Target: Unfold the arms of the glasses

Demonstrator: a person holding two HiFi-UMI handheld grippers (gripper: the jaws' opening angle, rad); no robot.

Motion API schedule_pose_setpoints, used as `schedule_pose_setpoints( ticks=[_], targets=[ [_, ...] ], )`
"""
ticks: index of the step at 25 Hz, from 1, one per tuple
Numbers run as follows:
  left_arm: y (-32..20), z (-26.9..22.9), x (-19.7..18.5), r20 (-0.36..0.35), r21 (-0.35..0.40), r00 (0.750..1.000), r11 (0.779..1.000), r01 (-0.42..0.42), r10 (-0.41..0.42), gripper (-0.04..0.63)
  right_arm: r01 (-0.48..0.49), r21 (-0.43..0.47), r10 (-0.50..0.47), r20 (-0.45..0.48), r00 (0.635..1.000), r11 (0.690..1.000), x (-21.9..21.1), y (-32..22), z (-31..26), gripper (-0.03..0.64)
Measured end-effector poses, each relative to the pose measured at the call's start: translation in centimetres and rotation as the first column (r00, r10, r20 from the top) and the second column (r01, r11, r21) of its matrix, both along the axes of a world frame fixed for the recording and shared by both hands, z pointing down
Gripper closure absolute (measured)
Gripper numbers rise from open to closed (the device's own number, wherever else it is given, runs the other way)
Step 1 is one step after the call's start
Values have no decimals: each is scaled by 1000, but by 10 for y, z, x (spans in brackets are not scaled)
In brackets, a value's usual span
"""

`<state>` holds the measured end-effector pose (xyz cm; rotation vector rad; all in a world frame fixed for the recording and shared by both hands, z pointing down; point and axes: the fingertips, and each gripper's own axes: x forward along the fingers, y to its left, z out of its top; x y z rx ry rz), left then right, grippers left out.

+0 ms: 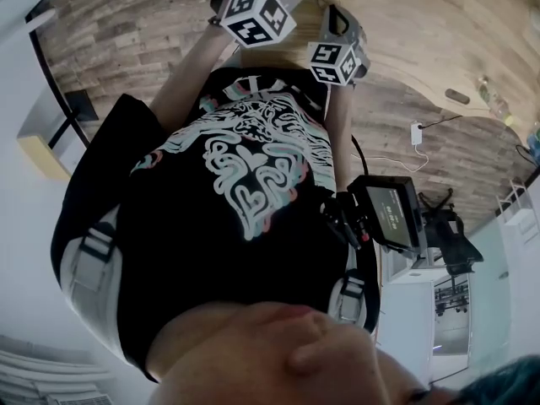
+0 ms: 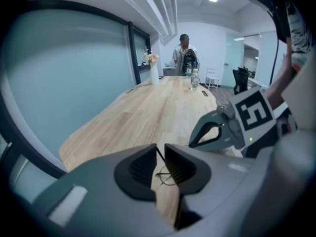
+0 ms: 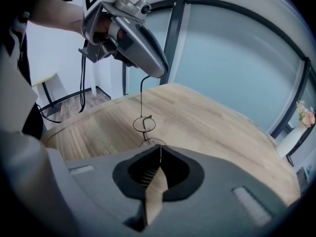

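Observation:
The glasses [image 3: 144,124] are a thin dark wire pair with round lenses, held in the air above the wooden table [image 3: 207,127]. In the right gripper view, my left gripper [image 3: 154,69] comes in from the top and pinches one thin arm, which hangs straight down to the lenses. My right gripper [image 3: 159,150] is shut on the other arm, with one lens half hidden behind its jaws. In the left gripper view, the left gripper [image 2: 159,153] clamps a thin arm, a lens [image 2: 166,175] shows just past its jaws, and the right gripper [image 2: 193,142] sits close on the right. The head view shows only the two marker cubes [image 1: 257,11].
The long wooden table [image 2: 163,102] runs away along a glass wall [image 2: 64,83]. At its far end stand a vase of flowers [image 2: 154,72], a bottle [image 2: 193,80] and a person [image 2: 183,53]. A small monitor [image 1: 390,213] hangs at my waist.

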<state>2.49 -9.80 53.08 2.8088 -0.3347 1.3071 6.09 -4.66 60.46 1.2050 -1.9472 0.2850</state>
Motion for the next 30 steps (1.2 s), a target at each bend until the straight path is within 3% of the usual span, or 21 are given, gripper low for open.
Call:
schedule_pose_setpoints(
  ticks=[2, 4, 7, 15, 19, 23, 26, 30],
  targets=[
    [-1, 2, -3, 10, 4, 1000, 1000, -10, 10, 563, 23, 15, -23, 2, 1000, 1000, -8, -6, -9, 612],
    [-1, 5, -5, 24, 7, 1000, 1000, -15, 15, 580, 43, 14, -43, 9, 999, 999, -16, -12, -15, 563],
    [-2, 8, -9, 39, 16, 999, 1000, -14, 13, 598, 69, 3, -69, 25, 997, 998, -31, -20, -21, 560],
    [-11, 4, -13, -14, 9, 999, 999, 35, -35, 600, 128, -19, -127, 57, 990, 992, -70, -19, -19, 560],
    [-18, -8, -12, -118, -56, 986, 992, 111, -117, 601, 128, -25, -126, 67, 990, 992, -78, -20, -19, 560],
    [-31, -24, -14, -216, -164, 949, 967, 196, -229, 601, 105, -42, -102, 61, 993, 994, -72, -19, -14, 560],
    [-30, -27, -14, -259, -242, 923, 944, 223, -284, 601, 91, -57, -89, 37, 995, 994, -64, -16, -7, 560],
    [-26, -28, -11, -265, -256, 922, 943, 214, -281, 600, 77, -59, -77, 0, 997, 995, -54, -16, -3, 560]
  ],
)
